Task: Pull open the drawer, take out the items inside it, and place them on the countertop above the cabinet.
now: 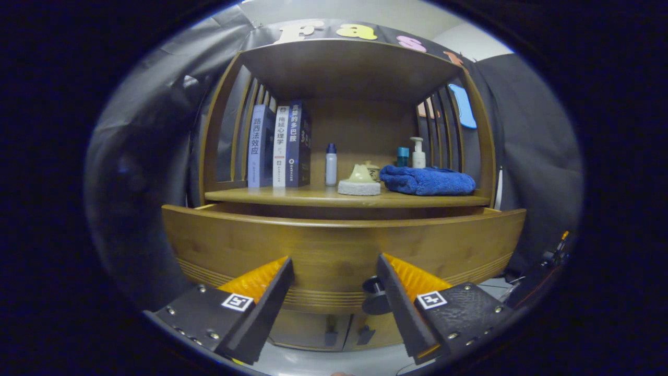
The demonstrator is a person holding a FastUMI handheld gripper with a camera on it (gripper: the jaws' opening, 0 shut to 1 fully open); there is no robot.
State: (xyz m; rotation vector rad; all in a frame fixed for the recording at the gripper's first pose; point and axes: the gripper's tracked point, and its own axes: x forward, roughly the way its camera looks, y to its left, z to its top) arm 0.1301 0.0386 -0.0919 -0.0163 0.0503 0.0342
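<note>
**Cabinet drawer, partly drawn; gripper released beside its knob**

Item 1, gripper (334, 284): fingers spread wide with nothing between them but the drawer face. Released, gripping nothing. The dark round knob (373, 296) sits just inside the right finger, partly hidden behind it, so contact cannot be told. The stance suggests the fingers are lined up on the knob for a pull.

Item 2, drawer (342, 248): wooden front panel standing forward of the cabinet body, with a dark gap between its top edge and the countertop. Judged partly open. Long axis runs side to side across the cabinet; the face points toward the gripper, and travel would be straight out along the fingers. Its interior is hidden below the panel's top edge from this low angle, so the contents cannot be told.

Item 3, countertop (323, 197): the wooden shelf just above the drawer, the intended drop surface. Already carrying books (279, 146) upright at the left, a small bottle (331, 164), a pale sponge-like piece (359, 184), a folded blue towel (428, 180) lying lengthwise on the right, and a pump dispenser (418, 152) behind it. Bare wood remains along the front edge near the books, a likely landing spot
</note>
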